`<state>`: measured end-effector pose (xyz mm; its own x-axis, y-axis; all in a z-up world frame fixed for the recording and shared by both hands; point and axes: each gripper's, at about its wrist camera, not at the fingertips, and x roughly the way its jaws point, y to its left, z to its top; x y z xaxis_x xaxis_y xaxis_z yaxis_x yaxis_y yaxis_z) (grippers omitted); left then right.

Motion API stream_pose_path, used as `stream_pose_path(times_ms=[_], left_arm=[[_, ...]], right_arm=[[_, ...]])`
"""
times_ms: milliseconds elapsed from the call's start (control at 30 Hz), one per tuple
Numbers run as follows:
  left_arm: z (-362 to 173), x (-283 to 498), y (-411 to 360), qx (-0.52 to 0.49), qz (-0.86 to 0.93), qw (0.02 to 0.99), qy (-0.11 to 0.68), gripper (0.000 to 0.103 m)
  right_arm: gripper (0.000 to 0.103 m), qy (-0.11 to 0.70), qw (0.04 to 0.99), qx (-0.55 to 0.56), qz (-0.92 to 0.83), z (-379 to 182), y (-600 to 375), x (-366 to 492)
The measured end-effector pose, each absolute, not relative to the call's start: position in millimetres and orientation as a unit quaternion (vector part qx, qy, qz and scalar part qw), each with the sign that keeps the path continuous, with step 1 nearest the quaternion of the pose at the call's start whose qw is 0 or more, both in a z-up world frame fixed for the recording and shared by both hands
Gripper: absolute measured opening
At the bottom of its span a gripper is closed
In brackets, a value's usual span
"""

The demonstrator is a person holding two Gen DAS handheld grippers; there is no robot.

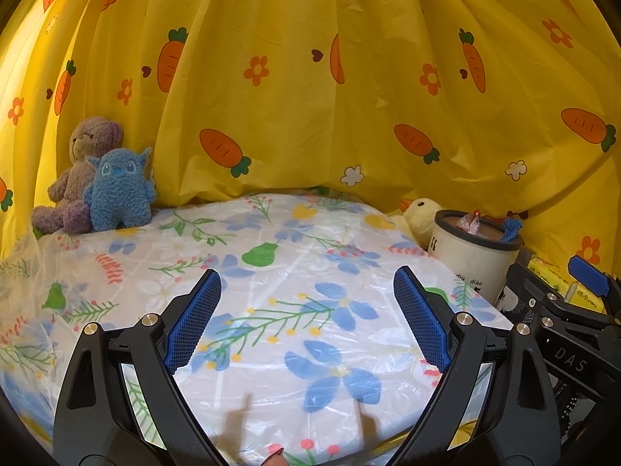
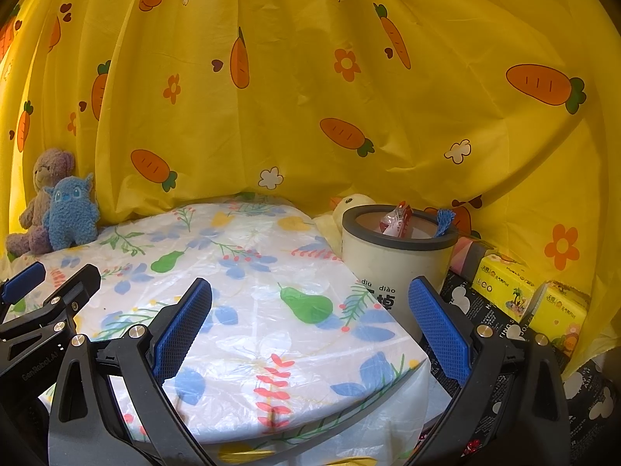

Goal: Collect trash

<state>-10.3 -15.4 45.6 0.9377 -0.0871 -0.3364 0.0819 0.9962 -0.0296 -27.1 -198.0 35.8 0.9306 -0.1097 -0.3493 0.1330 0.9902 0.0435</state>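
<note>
Left wrist view: the left tongs (image 1: 306,316) stand spread wide over the flower-print desk (image 1: 271,272), nothing between the pads. At right, a cream bin (image 1: 475,258) printed "diū diào" holds a red-and-white wrapper (image 1: 470,222). The right tongs' frame beside it reads "DAS".

Right wrist view: the right tongs (image 2: 310,326) are also spread and empty. The bin (image 2: 392,260) shows "diū diào"; the wrapper (image 2: 398,222) lies inside it. Yellow tissue packs (image 2: 520,291) sit right of the bin. The left tongs' arm reads "GenRobot.AI".

Bin (image 2: 392,268) hides duck (image 2: 351,206); bin's print — jaw-hidden, partly.
</note>
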Motion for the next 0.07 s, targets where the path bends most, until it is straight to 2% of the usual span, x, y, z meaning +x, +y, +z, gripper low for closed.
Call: stream_pose_path(times_ms=[67], left_arm=[[45.4, -10.0, -14.5, -0.011, -0.040, 0.984, 0.175, 0.089]], right_arm=[[0.097, 0.176, 0.982, 0.033, -0.061, 35.8, -198.0, -26.9]])
